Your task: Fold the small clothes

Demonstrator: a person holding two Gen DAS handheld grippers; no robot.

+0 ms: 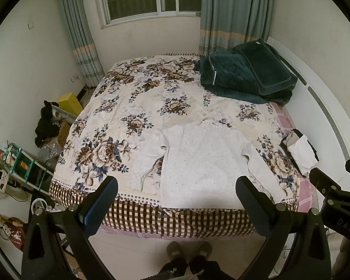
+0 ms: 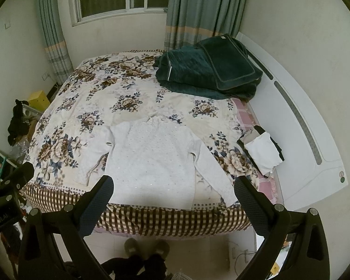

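A: Sweater [image 1: 198,161] lay flat, front up, at the near edge of the bed [image 1: 151,93], about 6 o'clock on the spread, collar toward 12. Hem sat right at the checked border.

B: Sleeves?

A: One angled out to 4 o'clock, cuff almost over the edge. The other bent in at 8, partly doubled on itself. That one was the risk, I'd say: grab it blind and both layers come up, fold goes crooked.

B: Grippers?

A: Left gripper [image 1: 177,200] hung above the near edge, fingers spread wide, nothing in them. Right gripper [image 2: 173,197] likewise, wide and empty. Neither touched the cloth.

B: Other risks?

A: Knit looked thin and limp, so a shallow pinch could slip off. Hem so near the edge, a tug toward 6 might drag the whole thing onto the floor. The floral spread under it was loose too; pinch deep and it could lift along.

B: Anything close by?

A: Small folded pile [image 2: 264,154] at 3 o'clock, just beside the far sleeve's side; a wide sweep could knock it. Green quilt [image 1: 245,74] at 1, well apart.
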